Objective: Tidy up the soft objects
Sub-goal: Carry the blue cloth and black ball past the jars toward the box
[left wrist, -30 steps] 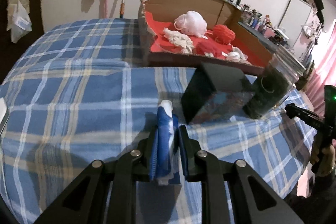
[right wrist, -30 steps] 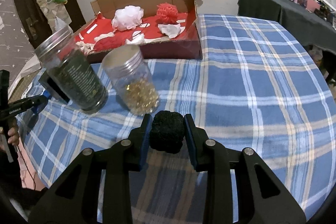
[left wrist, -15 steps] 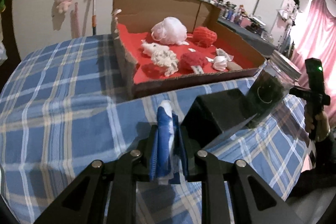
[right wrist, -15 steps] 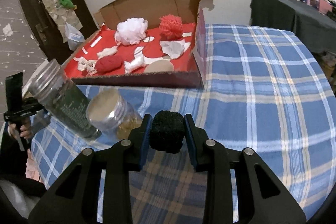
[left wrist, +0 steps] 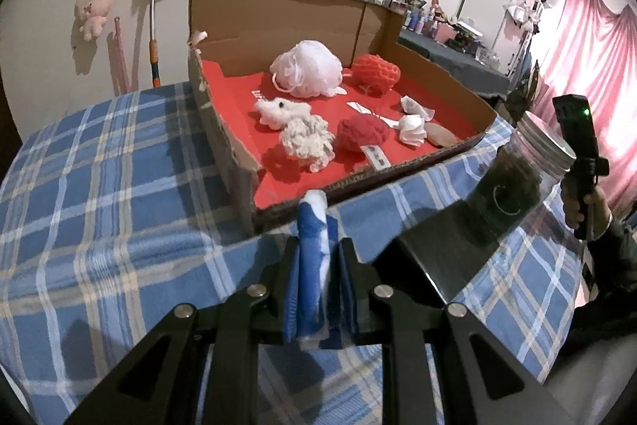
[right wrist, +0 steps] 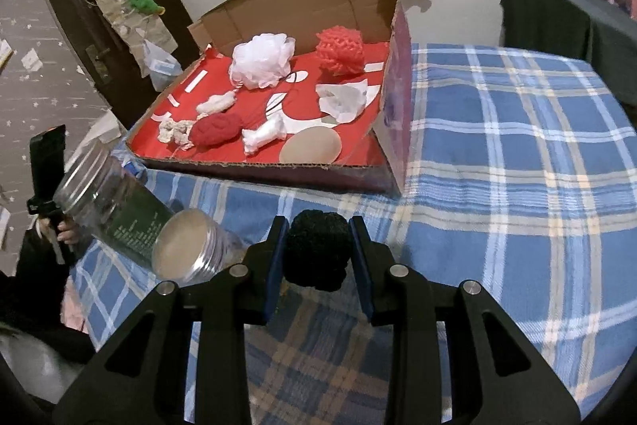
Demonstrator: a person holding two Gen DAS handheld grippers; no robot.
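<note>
My left gripper (left wrist: 317, 257) is shut on a folded blue and white cloth (left wrist: 313, 257), held just short of the near wall of a cardboard box (left wrist: 239, 162) with a red floor. My right gripper (right wrist: 318, 249) is shut on a black fuzzy ball (right wrist: 317, 249), a little before the same cardboard box (right wrist: 278, 174). Inside lie a white mesh puff (left wrist: 306, 68), a red mesh puff (left wrist: 376, 72), a red yarn ball (left wrist: 360, 134), white knitted pieces (left wrist: 308, 138) and crumpled white bits (left wrist: 412, 128). In the right wrist view the white mesh puff (right wrist: 260, 60) and red yarn ball (right wrist: 217, 128) show too.
A blue plaid cloth (right wrist: 517, 166) covers the table. A tall jar with dark contents (left wrist: 513, 186) and a black block (left wrist: 434, 265) stand right of my left gripper. A lidded jar (right wrist: 191, 249) lies beside the tall jar (right wrist: 115, 202). A hand (left wrist: 581, 202) holds the other gripper's handle.
Both grippers have moved toward the cardboard box with their loads still held; the box now looms larger and nearer in both views, and the jars have slid to the sides.
</note>
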